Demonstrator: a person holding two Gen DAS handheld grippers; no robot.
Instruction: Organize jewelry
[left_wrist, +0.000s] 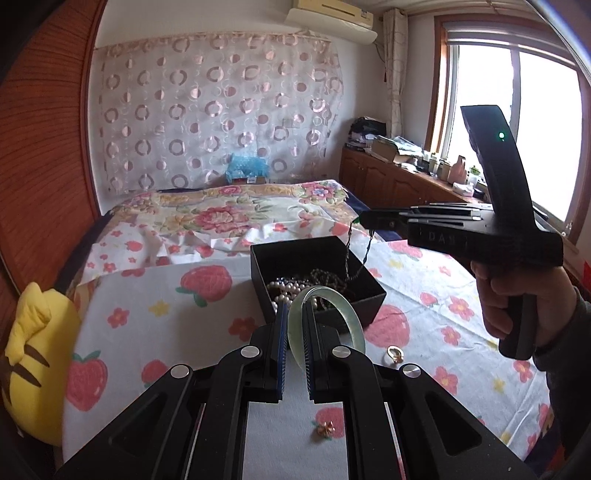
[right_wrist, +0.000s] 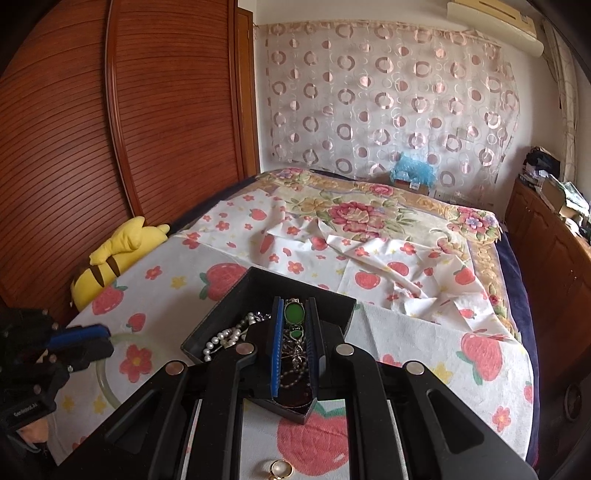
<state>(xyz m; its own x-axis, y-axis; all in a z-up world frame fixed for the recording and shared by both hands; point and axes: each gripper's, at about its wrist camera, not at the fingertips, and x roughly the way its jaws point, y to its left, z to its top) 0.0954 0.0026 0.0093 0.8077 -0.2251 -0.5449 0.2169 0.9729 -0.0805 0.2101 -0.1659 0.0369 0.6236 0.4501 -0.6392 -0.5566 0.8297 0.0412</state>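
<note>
a desk (left_wrist: 155, 317) covered by a white cloth (right_wrist: 413, 332) printed with strawberries and small flowers carries the things. a black open box (left_wrist: 369, 295) stands on the cloth near the middle, with pearls and chains inside. a gold ring (left_wrist: 395, 353) lies on the cloth just right of the box's near corner, and a small gold piece (left_wrist: 325, 430) lies nearer, well apart from the box. beyond the desk's far edge lies a bed (left_wrist: 236, 210) with a flowered cover.

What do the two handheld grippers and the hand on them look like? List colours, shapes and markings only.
Left gripper: matte black linkage, silver round pivot pins, fingers lined with blue ribbed pads. Right gripper: same build; from outside, a black pistol-grip body with embossed letters and a green light. Right hand: bare, dark grey sleeve.
</note>
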